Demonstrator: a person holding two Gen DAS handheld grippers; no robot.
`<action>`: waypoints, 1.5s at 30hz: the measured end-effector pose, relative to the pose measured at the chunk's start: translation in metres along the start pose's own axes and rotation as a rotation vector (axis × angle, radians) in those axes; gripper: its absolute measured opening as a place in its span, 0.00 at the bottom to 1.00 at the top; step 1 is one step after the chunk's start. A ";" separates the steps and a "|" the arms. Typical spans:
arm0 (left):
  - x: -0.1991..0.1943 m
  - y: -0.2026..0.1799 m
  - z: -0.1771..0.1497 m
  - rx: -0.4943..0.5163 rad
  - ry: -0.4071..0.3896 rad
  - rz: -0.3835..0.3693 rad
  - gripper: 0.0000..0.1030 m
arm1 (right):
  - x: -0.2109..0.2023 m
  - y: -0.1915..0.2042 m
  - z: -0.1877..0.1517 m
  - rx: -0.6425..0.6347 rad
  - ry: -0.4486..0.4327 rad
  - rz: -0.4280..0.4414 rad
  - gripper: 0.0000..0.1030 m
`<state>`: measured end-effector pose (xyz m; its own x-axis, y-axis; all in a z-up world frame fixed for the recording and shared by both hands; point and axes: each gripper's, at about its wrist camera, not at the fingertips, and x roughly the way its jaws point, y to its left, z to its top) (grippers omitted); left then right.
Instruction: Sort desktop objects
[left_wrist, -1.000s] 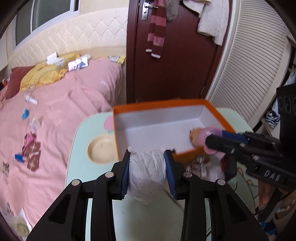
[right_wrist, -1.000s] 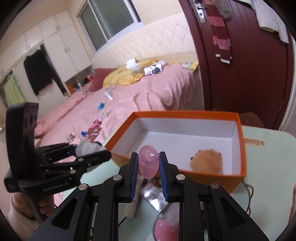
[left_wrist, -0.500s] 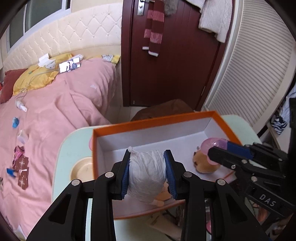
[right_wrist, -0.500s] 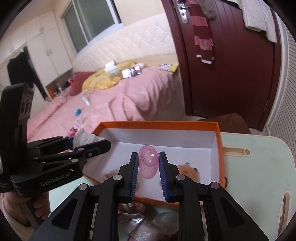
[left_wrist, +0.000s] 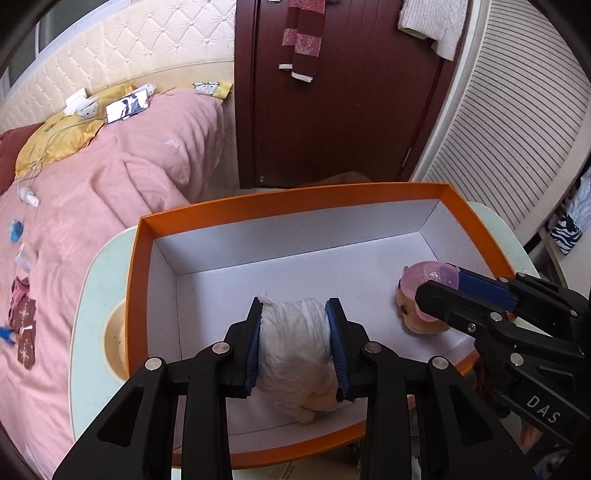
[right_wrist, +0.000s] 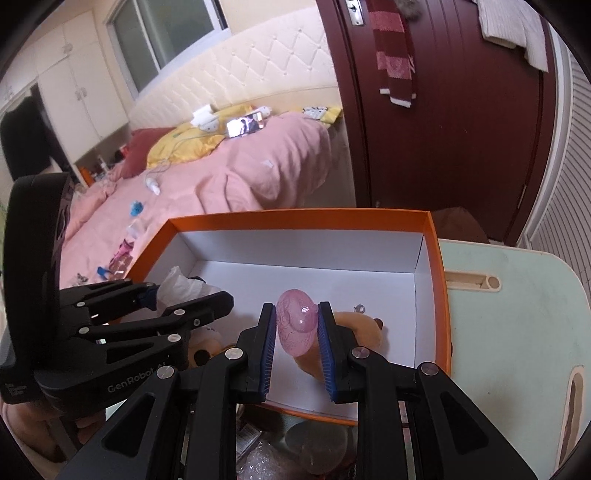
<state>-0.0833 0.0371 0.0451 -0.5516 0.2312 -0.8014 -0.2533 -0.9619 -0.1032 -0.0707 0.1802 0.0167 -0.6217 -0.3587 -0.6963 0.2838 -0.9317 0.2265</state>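
An orange box (left_wrist: 288, 199) with a white inside stands on the pale green table; it also shows in the right wrist view (right_wrist: 295, 216). My left gripper (left_wrist: 295, 332) is shut on a crumpled white tissue wad (left_wrist: 293, 343) and holds it over the box's near left part. My right gripper (right_wrist: 297, 328) is shut on a pink translucent ball (right_wrist: 297, 326), held over the box's right part above a tan plush toy (right_wrist: 364, 325). A second plush (left_wrist: 314, 404) lies in the box under the tissue.
A cream round recess (left_wrist: 114, 350) in the table lies left of the box. Plastic wrappers and a clear lid (right_wrist: 314, 446) lie in front of the box. A pink bed (left_wrist: 92, 192) is left, a dark red door (left_wrist: 343, 110) behind.
Both grippers moved forward and now hang over the inside of the box, each still holding its object. The box fills more of both views.
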 end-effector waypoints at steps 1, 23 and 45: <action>0.000 0.000 0.000 -0.002 0.003 -0.002 0.34 | 0.000 0.000 0.000 0.000 -0.004 0.001 0.21; -0.097 0.071 -0.059 -0.239 -0.143 -0.007 0.89 | -0.101 -0.047 -0.033 0.157 -0.221 -0.070 0.67; -0.061 0.016 -0.135 -0.088 -0.041 0.170 1.00 | -0.045 0.010 -0.116 -0.102 0.123 -0.201 1.00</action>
<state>0.0540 -0.0121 0.0132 -0.6127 0.0682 -0.7874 -0.0839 -0.9963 -0.0209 0.0450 0.1936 -0.0286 -0.5816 -0.1517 -0.7992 0.2397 -0.9708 0.0098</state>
